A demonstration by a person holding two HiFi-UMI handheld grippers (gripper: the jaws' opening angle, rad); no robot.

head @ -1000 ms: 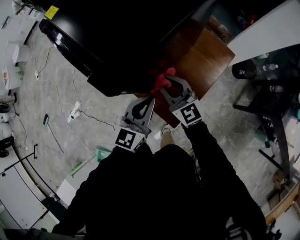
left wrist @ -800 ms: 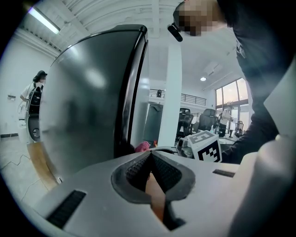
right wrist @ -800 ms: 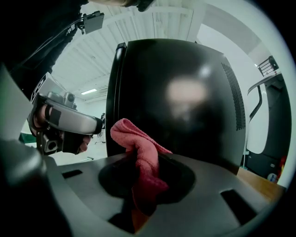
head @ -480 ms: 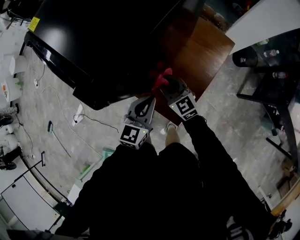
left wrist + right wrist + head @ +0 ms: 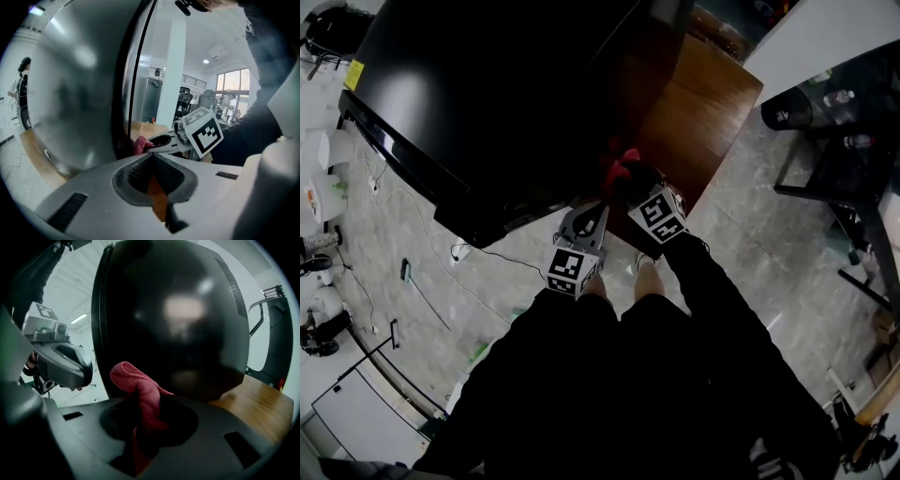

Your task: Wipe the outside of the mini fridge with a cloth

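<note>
Crumpled red cloth: being pinched by right gripper, glossy black mini fridge just beyond, far side; left gripper closed, empty.

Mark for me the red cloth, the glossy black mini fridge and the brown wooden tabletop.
red cloth (image 5: 140, 390), right gripper view, on its bunched middle.
glossy black mini fridge (image 5: 487, 84), head view, on its broad dark panel.
brown wooden tabletop (image 5: 712, 103), head view, on bare wood right of the fridge.

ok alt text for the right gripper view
The right gripper has its jaws shut on a bunched red cloth, held up before the glossy black side of the mini fridge. The left gripper shows at left, a wooden surface at lower right.
</note>
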